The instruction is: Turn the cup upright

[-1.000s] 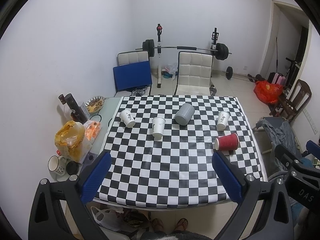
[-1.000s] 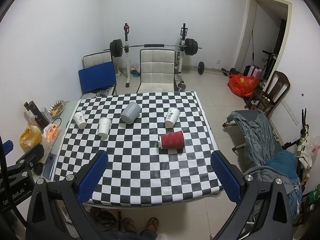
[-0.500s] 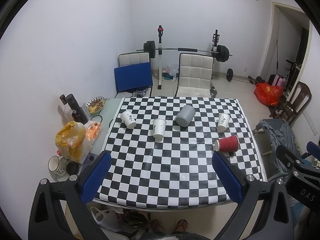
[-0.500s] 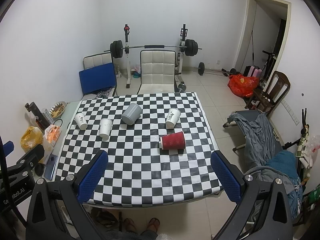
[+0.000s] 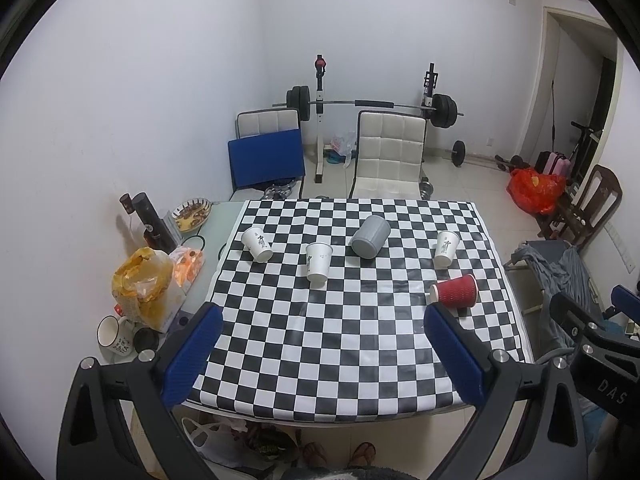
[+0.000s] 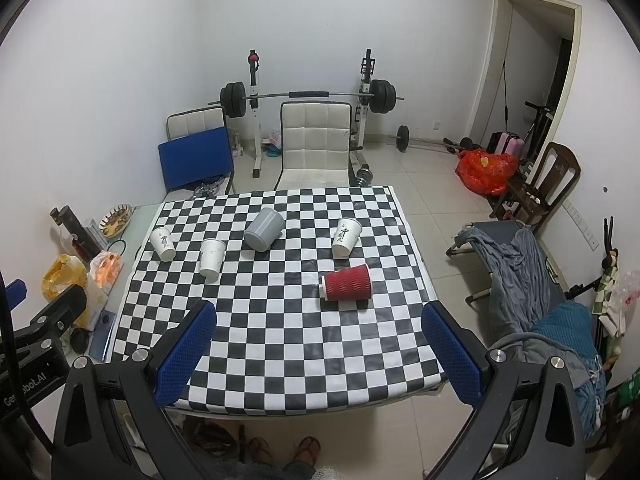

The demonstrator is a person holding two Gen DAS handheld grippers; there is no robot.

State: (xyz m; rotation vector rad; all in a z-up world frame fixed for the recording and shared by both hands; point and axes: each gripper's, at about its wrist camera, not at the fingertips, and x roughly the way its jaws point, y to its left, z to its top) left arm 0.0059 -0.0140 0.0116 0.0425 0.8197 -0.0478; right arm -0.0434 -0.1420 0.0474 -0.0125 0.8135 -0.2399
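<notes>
Risk first: red cup (image 6: 347,282) lies on its side on the checkered table (image 6: 280,344), so I judge it could roll away if a fingertip nudges its rounded wall before the jaws close. Ribbed paper wall likely crushes under a hard squeeze (light and empty, as far as can be seen). It sits near the table's right edge, so a bad push might send it off. White cup (image 6: 345,237) stands just behind it, apart, and could get knocked during the approach.

Looks: red corrugated sleeve, white rim, mouth pointing left in the right wrist view. In the left wrist view the same red cup (image 5: 456,290) shows just above the right fingertip, well apart in depth.

Other cups: grey cup (image 6: 264,229) tilted or lying further back, two more white cups (image 6: 188,251) at left, orientation hard to call.

Tools: right gripper (image 6: 318,354) jaws spread wide, nothing between them, hanging over the near table edge. Left gripper (image 5: 322,356) likewise wide apart and empty. Neither touches any cup; flip not started.
</notes>
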